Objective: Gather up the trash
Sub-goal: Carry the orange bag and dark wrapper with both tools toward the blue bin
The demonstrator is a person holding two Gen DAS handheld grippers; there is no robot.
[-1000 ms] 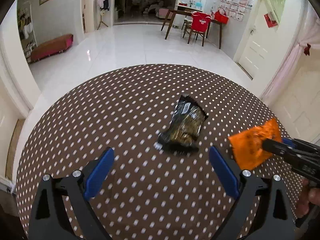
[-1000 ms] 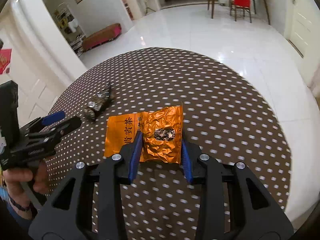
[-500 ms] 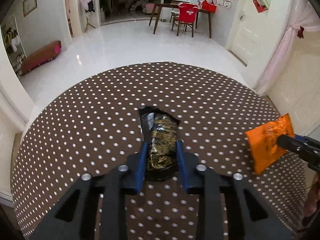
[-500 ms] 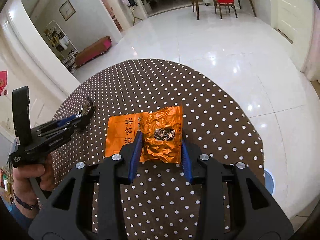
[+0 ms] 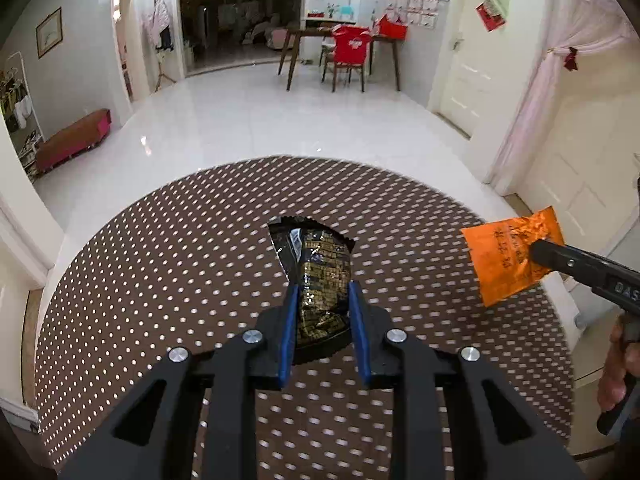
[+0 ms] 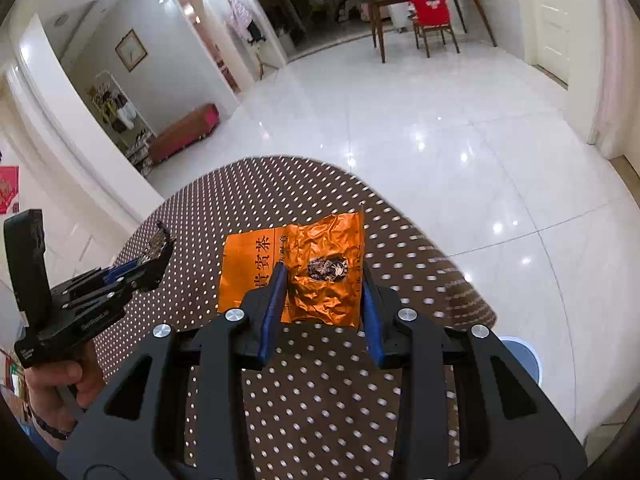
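Observation:
My left gripper (image 5: 323, 286) is shut on a dark, gold-printed snack wrapper (image 5: 320, 268), held just above the brown dotted tablecloth (image 5: 160, 280). In the left wrist view the orange tea packet (image 5: 508, 256) hangs at the right in the other gripper. My right gripper (image 6: 323, 270) is shut on that crumpled orange tea packet (image 6: 324, 264), lifted over the table. The right wrist view shows the left gripper (image 6: 160, 256) at the left with the dark wrapper (image 6: 158, 242) sticking out of it, and a hand (image 6: 60, 384) below.
The round table's edge (image 6: 420, 236) curves close on the right, with white tiled floor (image 6: 440, 128) beyond. A pale blue round object (image 6: 520, 356) sits on the floor below the table's right edge. A wooden table with a red chair (image 5: 348, 52) stands far back.
My left gripper went from open before the dark wrapper to shut on it and lifted it off the cloth. Both hands have drawn back over the table; the orange packet stayed gripped.

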